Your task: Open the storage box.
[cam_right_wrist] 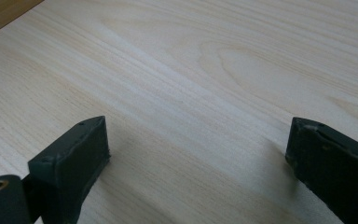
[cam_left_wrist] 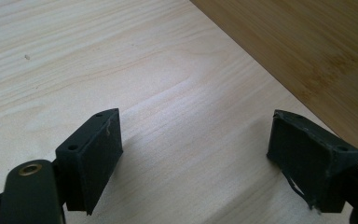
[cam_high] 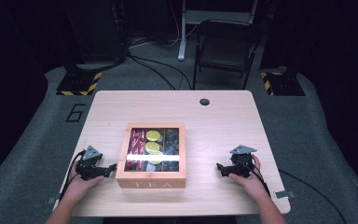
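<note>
A wooden tea box [cam_high: 151, 179] sits on the pale wood surface [cam_high: 223, 116], a little left of its middle and toward the person's edge, with its long axis running away from the person. The left hand-held gripper [cam_high: 111, 167] rests just beside the box's left wall near the front corner, its jaws pointing right at the wood; in the left gripper view the box's side [cam_left_wrist: 307, 42] rises just beyond the spread jaws. The right hand-held gripper [cam_high: 220, 167] lies well apart from the box's right wall, pointing left toward it, jaws likewise spread wide and holding nothing. So the left one is much nearer, and any reach for the box likely starts there. The box has a light frame, a glass lid [cam_high: 154, 148] streaked by a glare, the word TEA on its front, and compartments holding red packets [cam_high: 136, 140] and yellow-green round items [cam_high: 153, 136].
</note>
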Motion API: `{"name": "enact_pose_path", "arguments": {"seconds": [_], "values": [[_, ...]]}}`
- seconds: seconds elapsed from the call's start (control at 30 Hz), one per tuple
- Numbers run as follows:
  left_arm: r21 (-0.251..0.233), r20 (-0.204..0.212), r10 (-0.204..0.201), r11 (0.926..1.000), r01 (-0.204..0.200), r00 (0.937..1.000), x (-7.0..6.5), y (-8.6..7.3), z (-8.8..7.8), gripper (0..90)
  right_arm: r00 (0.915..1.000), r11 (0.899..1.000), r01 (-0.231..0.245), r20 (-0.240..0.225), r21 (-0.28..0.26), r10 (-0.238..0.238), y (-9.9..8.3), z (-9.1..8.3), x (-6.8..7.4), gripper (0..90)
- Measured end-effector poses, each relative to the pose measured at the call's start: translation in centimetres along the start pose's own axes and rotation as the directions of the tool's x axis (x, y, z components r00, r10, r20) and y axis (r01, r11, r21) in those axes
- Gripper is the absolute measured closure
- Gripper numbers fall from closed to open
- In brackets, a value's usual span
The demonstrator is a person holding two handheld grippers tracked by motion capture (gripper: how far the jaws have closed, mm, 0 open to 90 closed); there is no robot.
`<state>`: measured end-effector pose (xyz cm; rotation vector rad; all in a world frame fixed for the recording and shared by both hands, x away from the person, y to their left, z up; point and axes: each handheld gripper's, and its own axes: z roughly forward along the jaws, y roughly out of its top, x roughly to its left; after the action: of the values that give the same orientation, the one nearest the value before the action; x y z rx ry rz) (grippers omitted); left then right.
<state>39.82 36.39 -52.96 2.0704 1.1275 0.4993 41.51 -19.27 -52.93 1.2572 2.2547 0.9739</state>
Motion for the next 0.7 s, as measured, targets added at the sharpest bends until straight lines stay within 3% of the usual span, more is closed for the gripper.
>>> {"name": "enact_pose_path", "arguments": {"seconds": [0.37, 0.7], "values": [[-0.002, -0.003, -0.001, 1.0000, 0.001, 1.0000, -0.02, 0.05, 0.07, 17.7, 0.9998, 1.000, -0.017, 0.014, -0.002, 0.017, -0.18, -0.25, 0.27, 8.7], [-0.003, -0.004, -0.011, 0.9999, 0.011, 0.9999, -0.10, 0.12, 0.13, 17.9, 1.0000, 1.000, -0.002, 0.004, -0.008, 0.002, -0.27, -0.35, 0.18, 10.7]]}}
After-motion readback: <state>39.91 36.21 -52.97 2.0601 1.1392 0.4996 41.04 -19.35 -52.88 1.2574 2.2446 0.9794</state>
